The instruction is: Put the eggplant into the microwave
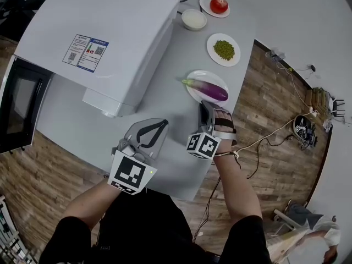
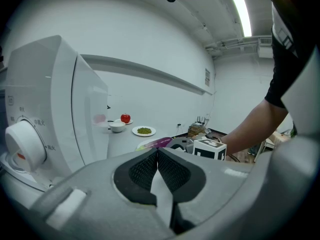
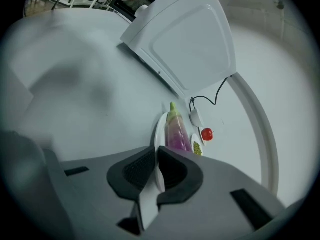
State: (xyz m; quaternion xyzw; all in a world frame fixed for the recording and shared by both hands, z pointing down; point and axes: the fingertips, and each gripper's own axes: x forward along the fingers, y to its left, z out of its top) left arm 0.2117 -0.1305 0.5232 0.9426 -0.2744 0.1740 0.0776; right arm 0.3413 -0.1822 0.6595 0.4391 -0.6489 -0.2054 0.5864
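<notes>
In the head view, the white microwave [image 1: 104, 37] was seen at the upper left of the grey table [image 1: 170, 164], its dark-windowed door [image 1: 22, 103] swung open at the left edge. The eggplant [image 1: 209, 89] was laid across a white plate [image 1: 193, 76] to the right of the microwave, well outside it. The right gripper [image 1: 205, 106] was held at the near rim of that plate. The left gripper [image 1: 159, 126] was held just left of it over the table. Beyond the eggplant, a plate of green beans [image 1: 212, 40], a small bowl [image 1: 193, 19] and a tomato [image 1: 219, 4] on its own dish were set out in a row.

In the left gripper view, the left gripper [image 2: 157, 154] was shown with its pads pressed together and nothing between them. The microwave's side and a round knob [image 2: 22, 144] were seen close on the left. The eggplant [image 2: 160, 142] was seen just past the jaws, beside the right gripper's marker cube [image 2: 209, 149].

In the right gripper view, the right gripper [image 3: 156, 156] was shown clenched on the thin white rim of the plate [image 3: 159, 129], which passed between the two pads. The eggplant [image 3: 176, 131] lay on that plate straight ahead, its green stem end pointed away. The tomato [image 3: 207, 134] and a black cable [image 3: 215, 96] were visible beyond it.
</notes>
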